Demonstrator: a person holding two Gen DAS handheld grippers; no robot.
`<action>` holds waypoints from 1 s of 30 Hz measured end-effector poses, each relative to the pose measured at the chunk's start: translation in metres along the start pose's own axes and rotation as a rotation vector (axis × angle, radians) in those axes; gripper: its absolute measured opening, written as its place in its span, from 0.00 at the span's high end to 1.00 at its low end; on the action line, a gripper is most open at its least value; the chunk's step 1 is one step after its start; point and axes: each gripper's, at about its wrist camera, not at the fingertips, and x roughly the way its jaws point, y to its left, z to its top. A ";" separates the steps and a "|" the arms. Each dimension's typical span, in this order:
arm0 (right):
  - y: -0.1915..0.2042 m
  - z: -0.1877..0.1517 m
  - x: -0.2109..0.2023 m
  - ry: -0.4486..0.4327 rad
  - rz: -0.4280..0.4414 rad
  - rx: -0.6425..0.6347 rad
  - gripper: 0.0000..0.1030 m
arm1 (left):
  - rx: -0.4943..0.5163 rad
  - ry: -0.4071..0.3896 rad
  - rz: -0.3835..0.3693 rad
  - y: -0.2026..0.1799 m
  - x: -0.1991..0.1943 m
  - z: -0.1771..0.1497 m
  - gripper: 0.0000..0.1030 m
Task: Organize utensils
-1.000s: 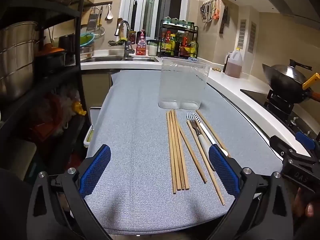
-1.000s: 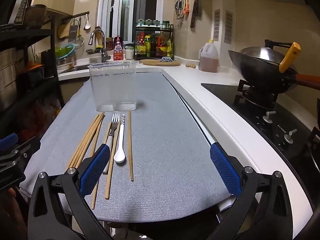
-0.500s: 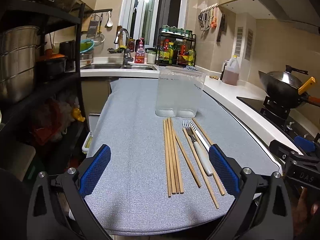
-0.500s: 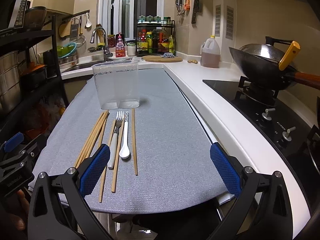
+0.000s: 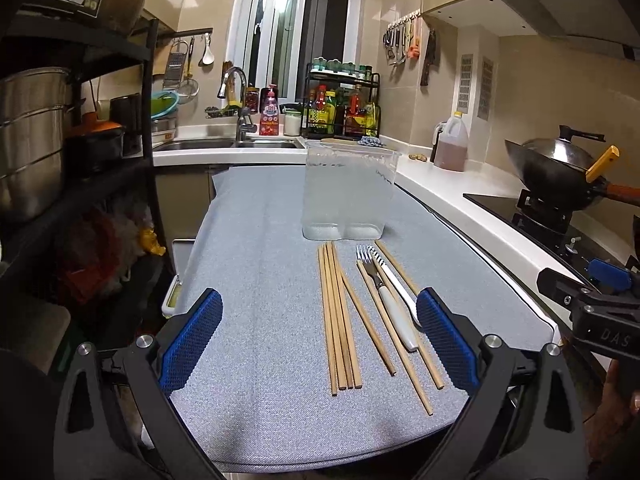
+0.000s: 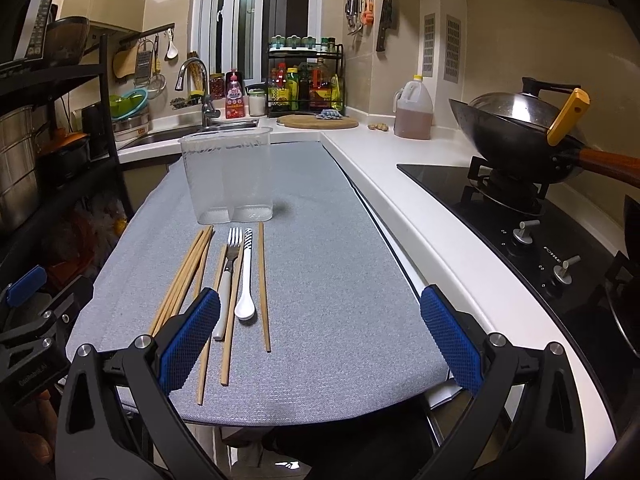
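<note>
Left gripper [image 5: 318, 342] and right gripper [image 6: 320, 340] both spread wide, empty, above grey mat's [image 5: 256, 280] near edge, chopsticks [image 5: 338, 320], fork [image 6: 229, 272], spoon [image 6: 245, 280] lying ahead of fingers, clear container [image 5: 348, 196] upright beyond

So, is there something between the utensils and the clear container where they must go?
Nothing visible. The chopsticks, fork and spoon lie flat on the grey mat, just in front of the clear container. Its top is open, and both claws are open and empty.

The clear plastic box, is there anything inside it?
The clear plastic box looks empty: through its walls only a middle divider shows. All chopsticks, the fork and spoon lie outside.
</note>
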 end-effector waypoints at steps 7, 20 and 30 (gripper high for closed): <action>0.001 0.000 -0.001 -0.003 0.002 -0.002 0.05 | 0.002 -0.005 -0.001 0.000 -0.001 -0.001 0.08; 0.000 -0.001 -0.001 -0.007 0.002 -0.005 0.05 | 0.010 -0.017 -0.007 -0.001 -0.002 -0.001 0.08; 0.000 -0.001 0.000 -0.008 0.001 -0.005 0.05 | 0.014 -0.020 -0.006 -0.003 -0.004 0.000 0.08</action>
